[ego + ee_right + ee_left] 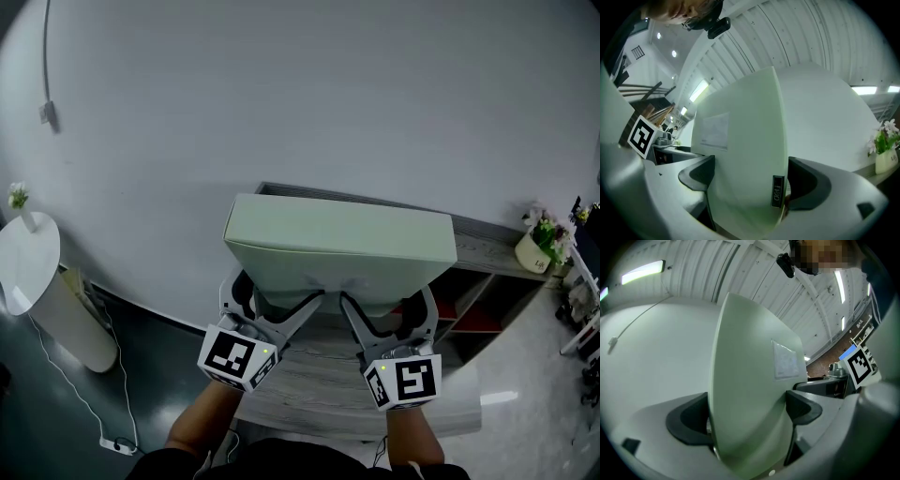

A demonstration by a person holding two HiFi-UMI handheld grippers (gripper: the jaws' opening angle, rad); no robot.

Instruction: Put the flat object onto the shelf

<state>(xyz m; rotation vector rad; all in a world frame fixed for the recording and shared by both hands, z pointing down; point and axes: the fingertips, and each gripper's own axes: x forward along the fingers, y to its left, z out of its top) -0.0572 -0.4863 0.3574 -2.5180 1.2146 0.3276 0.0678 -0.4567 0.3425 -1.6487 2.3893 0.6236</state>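
Note:
A pale green flat case (339,246) is held up in front of the white wall, above the grey wooden shelf unit (492,246). My left gripper (286,314) is shut on its near left edge and my right gripper (361,317) is shut on its near right edge. The left gripper view shows the green case (750,394) clamped between the dark pads (802,408), with a white label on its face. In the right gripper view the same case (740,154) sits between the pads (806,185), with a small black tag on its edge.
A small pot of flowers (541,242) stands on the shelf top at the right. Red compartments (473,314) show under the shelf top. A round white stand (37,281) with a small vase is at the left, with a cable on the dark floor.

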